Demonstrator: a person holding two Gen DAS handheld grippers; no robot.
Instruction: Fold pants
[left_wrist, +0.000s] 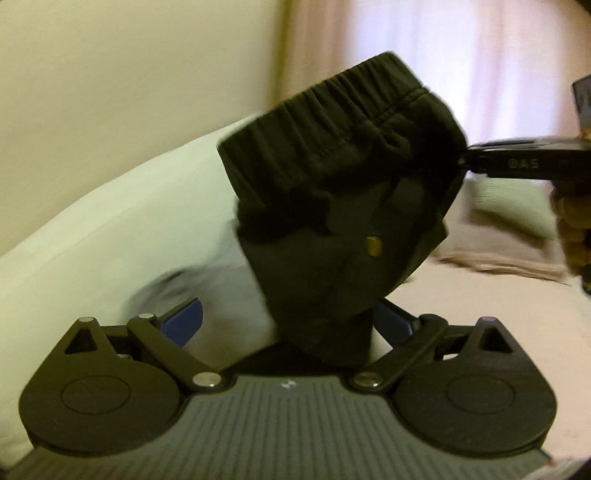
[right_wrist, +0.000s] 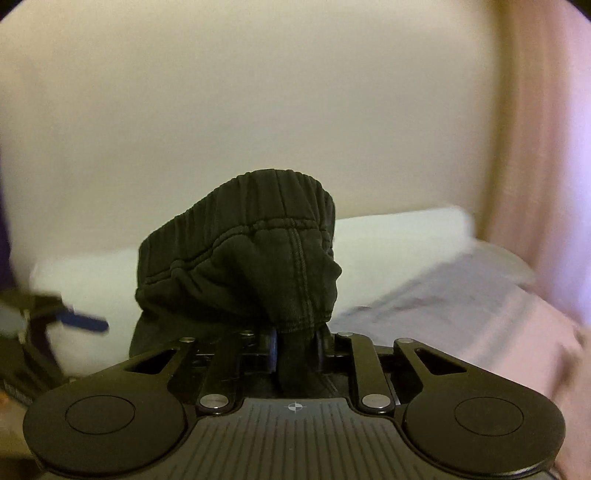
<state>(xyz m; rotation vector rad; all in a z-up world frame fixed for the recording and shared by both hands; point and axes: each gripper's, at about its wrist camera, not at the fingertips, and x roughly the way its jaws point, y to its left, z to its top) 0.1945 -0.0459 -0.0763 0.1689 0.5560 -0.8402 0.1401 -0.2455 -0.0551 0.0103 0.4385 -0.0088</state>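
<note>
Here, through my left wrist camera, my left gripper (left_wrist: 288, 317) stands with its blue-padded fingers (left_wrist: 186, 319) spread wide apart, and the black pants (left_wrist: 332, 192) hang bunched in the gap between them; the cloth covers most of the right finger, and I cannot tell whether either pad is touching it. The pants are up in the air above the bed, with their elastic waistband (left_wrist: 332, 107) at the top and a small brass-coloured piece (left_wrist: 373, 246) showing on the fabric lower down. My right gripper (left_wrist: 469, 160) comes in from the right edge of this view, its black tip meeting the waistband's right end, and part of my hand (left_wrist: 572, 229) shows below it. Behind the pants lie a white pillow (left_wrist: 110, 236), a pinkish bedsheet (left_wrist: 480, 314), a pale green pillow (left_wrist: 517, 210) farther back and a pink curtain (left_wrist: 443, 55). Then, through my right wrist camera, my right gripper (right_wrist: 295, 350) is clenched on a fold of the black pants (right_wrist: 258, 273), its two fingers pressed in close on either side of the cloth, and the gathered waistband (right_wrist: 258, 206) rises above them. My left gripper (right_wrist: 55, 317) shows blurred at the left edge, one blue pad pointing toward the fabric. The white pillow (right_wrist: 399, 240) and the pinkish bedsheet (right_wrist: 461, 317) lie behind, under a cream wall (right_wrist: 258, 92).
</note>
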